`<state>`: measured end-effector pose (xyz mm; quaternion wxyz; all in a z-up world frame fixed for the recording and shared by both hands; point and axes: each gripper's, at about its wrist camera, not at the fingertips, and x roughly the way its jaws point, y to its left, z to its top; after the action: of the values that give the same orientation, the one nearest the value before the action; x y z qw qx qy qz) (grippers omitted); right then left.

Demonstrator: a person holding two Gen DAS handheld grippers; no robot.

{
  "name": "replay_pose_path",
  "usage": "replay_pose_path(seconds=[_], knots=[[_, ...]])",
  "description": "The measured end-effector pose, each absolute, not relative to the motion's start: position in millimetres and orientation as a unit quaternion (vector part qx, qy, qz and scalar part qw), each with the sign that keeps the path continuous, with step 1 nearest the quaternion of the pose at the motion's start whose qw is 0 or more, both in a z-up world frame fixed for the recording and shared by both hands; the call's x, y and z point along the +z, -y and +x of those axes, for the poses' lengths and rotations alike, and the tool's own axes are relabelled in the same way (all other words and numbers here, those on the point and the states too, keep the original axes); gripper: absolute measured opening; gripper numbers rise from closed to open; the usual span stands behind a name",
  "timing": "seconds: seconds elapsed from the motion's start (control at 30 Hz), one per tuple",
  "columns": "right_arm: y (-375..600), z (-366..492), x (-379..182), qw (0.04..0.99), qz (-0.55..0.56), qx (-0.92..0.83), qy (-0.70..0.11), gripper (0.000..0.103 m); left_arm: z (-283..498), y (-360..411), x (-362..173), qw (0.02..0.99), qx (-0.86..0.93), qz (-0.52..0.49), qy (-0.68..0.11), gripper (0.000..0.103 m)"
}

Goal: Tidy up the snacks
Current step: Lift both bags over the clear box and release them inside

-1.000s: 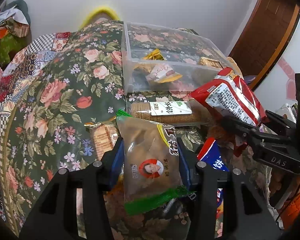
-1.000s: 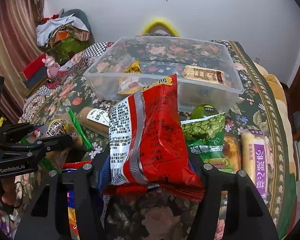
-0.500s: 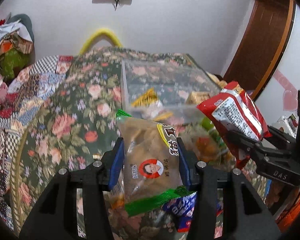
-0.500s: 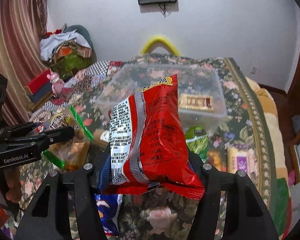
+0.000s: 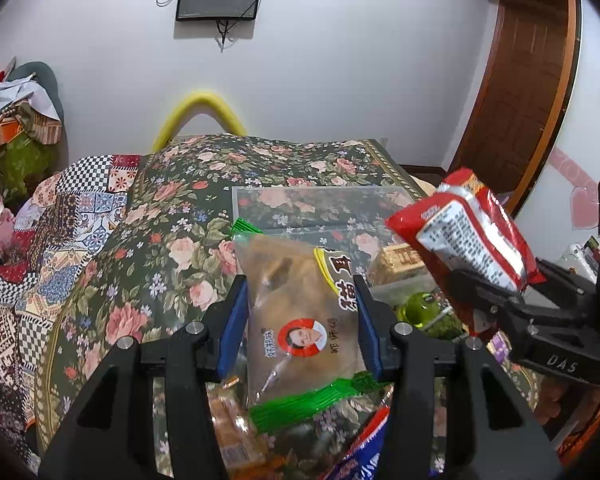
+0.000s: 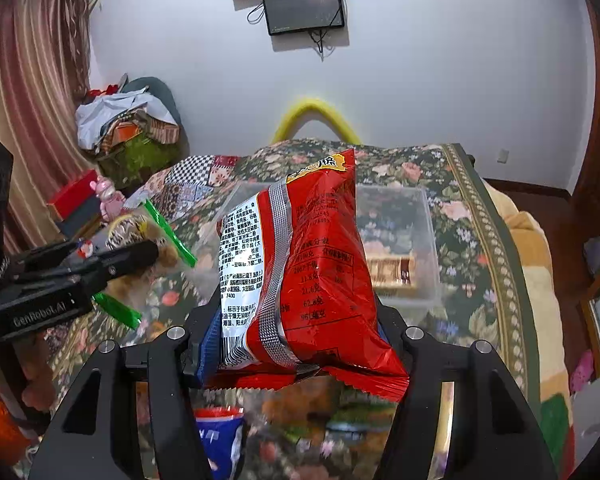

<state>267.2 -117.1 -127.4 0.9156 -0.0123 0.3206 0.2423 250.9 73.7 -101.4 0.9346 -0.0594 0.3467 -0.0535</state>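
My left gripper (image 5: 300,300) is shut on a clear brown snack bag (image 5: 300,312) with green seams and a round red label, held up above the table. My right gripper (image 6: 296,320) is shut on a red snack bag (image 6: 312,264) with a silver seam, also lifted. Each gripper shows in the other's view: the right gripper (image 5: 496,300) with the red snack bag (image 5: 464,228) at the right, the left gripper (image 6: 112,260) with the brown snack bag (image 6: 156,240) at the left. Beyond both stands a clear plastic box (image 6: 424,240) holding a brown wrapped biscuit pack (image 6: 392,272).
A floral cloth covers the table (image 5: 160,240). Several loose snacks lie below the grippers: a blue packet (image 6: 216,436), a green round snack (image 5: 420,308), an orange packet (image 5: 236,436). A yellow chair back (image 5: 200,112) stands behind the table. Clutter is piled at the far left.
Both grippers have risen with their bags still held. The table, the box and the loose snacks now sit lower and farther off in both views, and more of the wall shows.
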Motion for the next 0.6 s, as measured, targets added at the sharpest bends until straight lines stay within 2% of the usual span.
replay_pose_path(seconds=[0.6], knots=[[105.2,334.0,-123.3,0.914,-0.009,0.223,-0.339,0.057,329.5,-69.1,-115.4,0.929,-0.033,-0.042,-0.366,0.049]])
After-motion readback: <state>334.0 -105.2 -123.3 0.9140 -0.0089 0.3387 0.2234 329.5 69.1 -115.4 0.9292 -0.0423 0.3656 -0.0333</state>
